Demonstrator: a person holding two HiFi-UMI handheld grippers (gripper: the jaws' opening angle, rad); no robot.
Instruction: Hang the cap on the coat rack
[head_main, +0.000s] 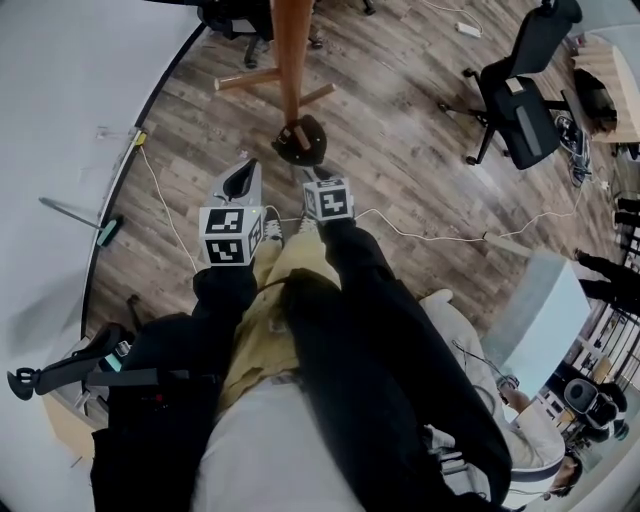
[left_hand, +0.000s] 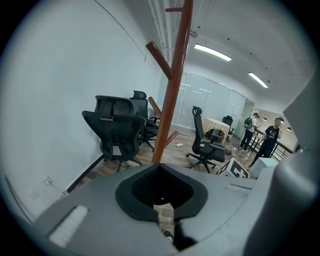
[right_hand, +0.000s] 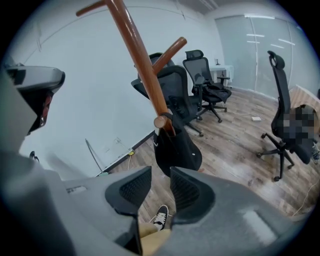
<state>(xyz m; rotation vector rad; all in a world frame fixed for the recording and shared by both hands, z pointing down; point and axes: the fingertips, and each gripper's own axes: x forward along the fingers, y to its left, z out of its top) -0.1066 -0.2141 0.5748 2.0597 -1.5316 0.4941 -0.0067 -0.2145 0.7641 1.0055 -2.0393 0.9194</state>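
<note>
Cap of black fabric (right_hand: 177, 147) hangs from the rounded tip of a low slanting wooden peg (right_hand: 161, 121) on the reddish-brown wooden coat rack (right_hand: 142, 65). It droops as a dark, rounded pouch below the peg, with a small white mark on its left side and a strip of orange-brown lining where it wraps the peg. Its brim cannot be picked out from the crown, and its lower edge meets the top of the jaws in the right gripper view. From the head view the cap (head_main: 300, 142) is only a small dark shape against the pole.

Just near of the cap, the right gripper (right_hand: 161, 185) has its jaws parted, with nothing between the ribbed black pads; they do not touch the cap. The left gripper (left_hand: 161, 185) is to the left, its jaws closed together on nothing.

The rack's top and base are cut off in the gripper views. Under the grippers a black-and-white shoe (right_hand: 160, 217) and tan trousers show through the gap. Black mesh office chairs (left_hand: 117, 132) stand far behind the rack by the white wall (left_hand: 65, 100), on a grey-brown wood-plank floor (head_main: 400, 150) crossed by a thin white cable (head_main: 420, 235). Two persons (left_hand: 270, 140) stand far right, too small to make out.
</note>
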